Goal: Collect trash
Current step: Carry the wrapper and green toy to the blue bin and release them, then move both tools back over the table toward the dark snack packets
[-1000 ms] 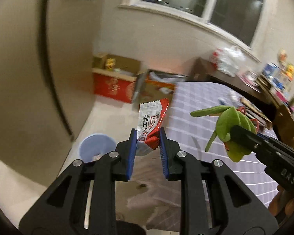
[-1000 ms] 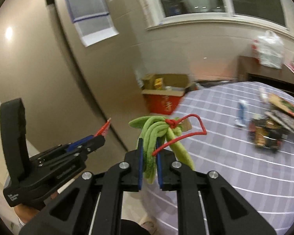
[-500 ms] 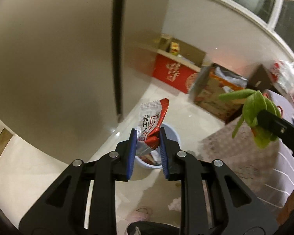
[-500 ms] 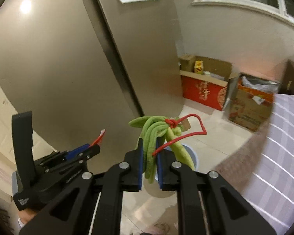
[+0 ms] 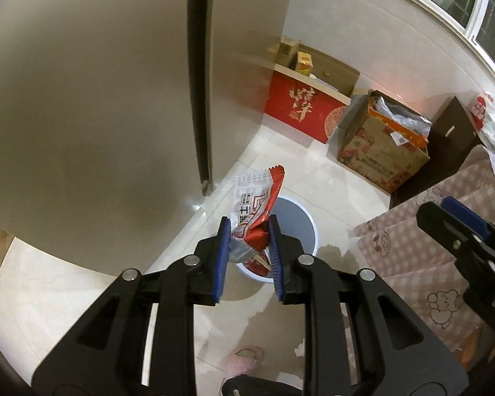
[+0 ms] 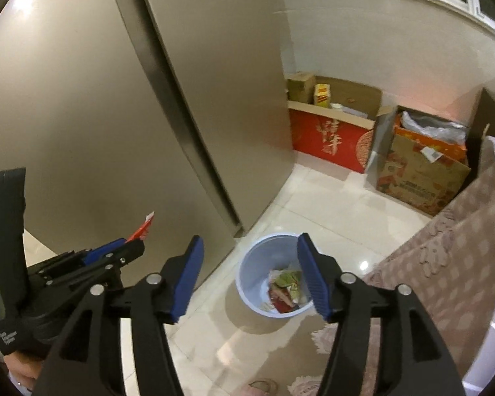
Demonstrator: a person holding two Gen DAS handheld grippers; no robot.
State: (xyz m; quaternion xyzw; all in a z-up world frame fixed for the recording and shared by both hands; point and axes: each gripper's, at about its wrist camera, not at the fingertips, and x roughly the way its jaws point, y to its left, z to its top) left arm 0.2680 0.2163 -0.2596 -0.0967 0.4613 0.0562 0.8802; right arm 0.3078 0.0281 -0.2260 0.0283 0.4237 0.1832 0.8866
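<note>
My left gripper [image 5: 249,231] is shut on a red and white snack wrapper [image 5: 255,203] and holds it above the light blue trash bin [image 5: 302,217] on the floor. My right gripper [image 6: 249,274] is open and empty, directly above the same bin [image 6: 252,265]. The bin holds several pieces of trash, among them a green item [image 6: 288,279] and red wrappers. The left gripper also shows in the right wrist view [image 6: 115,254] at the left, the wrapper's red tip [image 6: 145,227] sticking out. The right gripper's fingers [image 5: 445,221] show at the right of the left wrist view.
A tall beige fridge [image 6: 99,99] stands left of the bin. A red carton [image 6: 326,138] and a brown cardboard box [image 6: 419,171] stand by the far wall. A table with a pink checked cloth [image 5: 429,247] is at the right. A slipper [image 5: 244,356] lies on the floor below.
My right gripper has opened and the green item with red string has left it; a green item now lies in the bin. Both grippers tilted further down over the bin.
</note>
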